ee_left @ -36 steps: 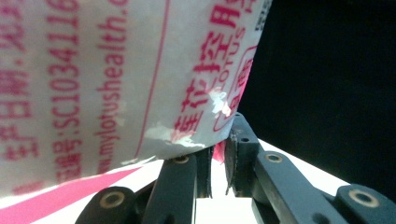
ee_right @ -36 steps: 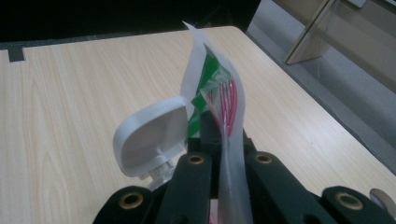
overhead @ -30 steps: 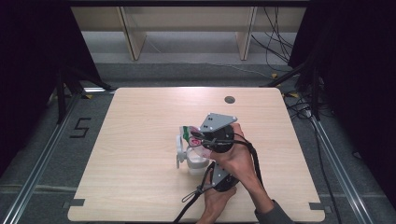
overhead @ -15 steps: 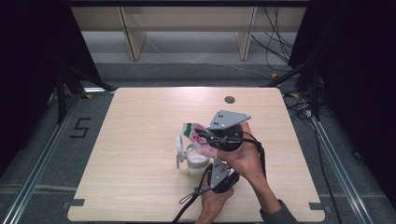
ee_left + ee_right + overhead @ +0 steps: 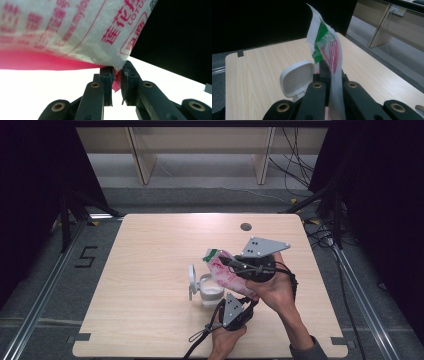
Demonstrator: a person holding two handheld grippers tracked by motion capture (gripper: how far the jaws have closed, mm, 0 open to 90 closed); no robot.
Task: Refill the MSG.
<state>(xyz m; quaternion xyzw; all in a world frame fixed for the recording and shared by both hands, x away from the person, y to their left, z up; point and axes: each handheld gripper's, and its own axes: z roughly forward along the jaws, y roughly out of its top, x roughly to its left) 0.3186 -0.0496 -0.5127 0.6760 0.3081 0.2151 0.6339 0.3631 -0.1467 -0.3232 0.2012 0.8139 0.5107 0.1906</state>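
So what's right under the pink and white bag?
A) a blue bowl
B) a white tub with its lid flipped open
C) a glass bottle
B: in the high view the bag, held by both tongs, hangs over a white tub whose lid stands open.

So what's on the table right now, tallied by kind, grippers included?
Bags: 1, a white and pink printed bag, pinched by both grippers
Containers: 1, a white container with its flip lid open
Grippers: 2, the left gripper and the right gripper
Total: 4
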